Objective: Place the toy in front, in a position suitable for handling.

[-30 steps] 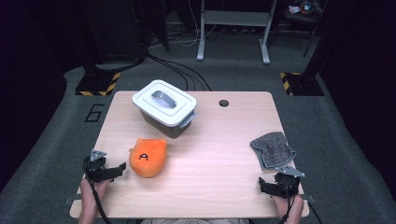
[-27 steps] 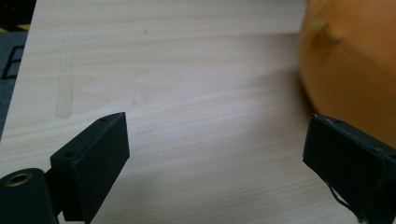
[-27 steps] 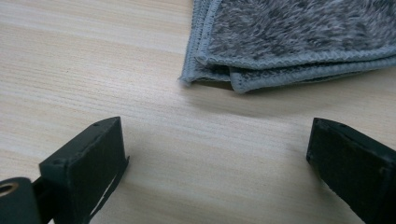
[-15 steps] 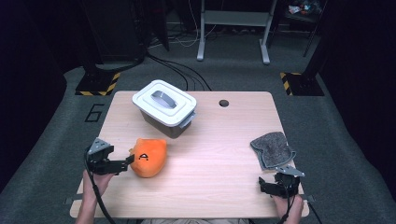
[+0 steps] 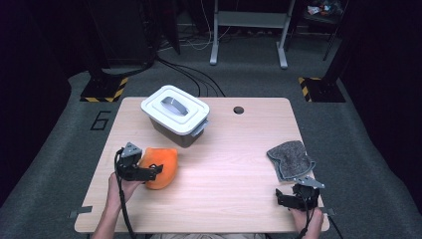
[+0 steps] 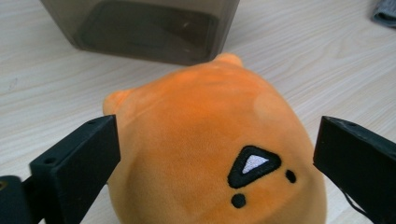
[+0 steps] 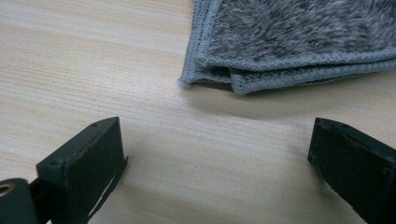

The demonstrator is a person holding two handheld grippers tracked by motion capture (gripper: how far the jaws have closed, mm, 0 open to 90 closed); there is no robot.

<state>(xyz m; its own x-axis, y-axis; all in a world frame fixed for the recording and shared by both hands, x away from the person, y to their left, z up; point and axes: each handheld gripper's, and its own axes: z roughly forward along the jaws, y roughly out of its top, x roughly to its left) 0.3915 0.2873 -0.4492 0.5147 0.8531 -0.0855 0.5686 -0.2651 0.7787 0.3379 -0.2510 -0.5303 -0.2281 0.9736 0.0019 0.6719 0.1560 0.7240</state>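
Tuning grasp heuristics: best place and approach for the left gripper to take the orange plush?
Grip the orange plush across its rounded middle, coming from its near left end as the left gripper is now. The open jaws already straddle its soft sides; its domed body should compress evenly. The lidded box just behind makes a far-side approach cramped.

Orange plush toy [image 5: 160, 167] [image 6: 210, 149] – soft, rounded blob, two small nub ears pointing toward far side. Black-outlined white triangle stitched on top, couple of black dots beside it. Lies flat on wooden table [image 5: 234, 164], left-near part – just near side of grey lidded box [image 5: 175, 114], not touching it as far as I can tell.
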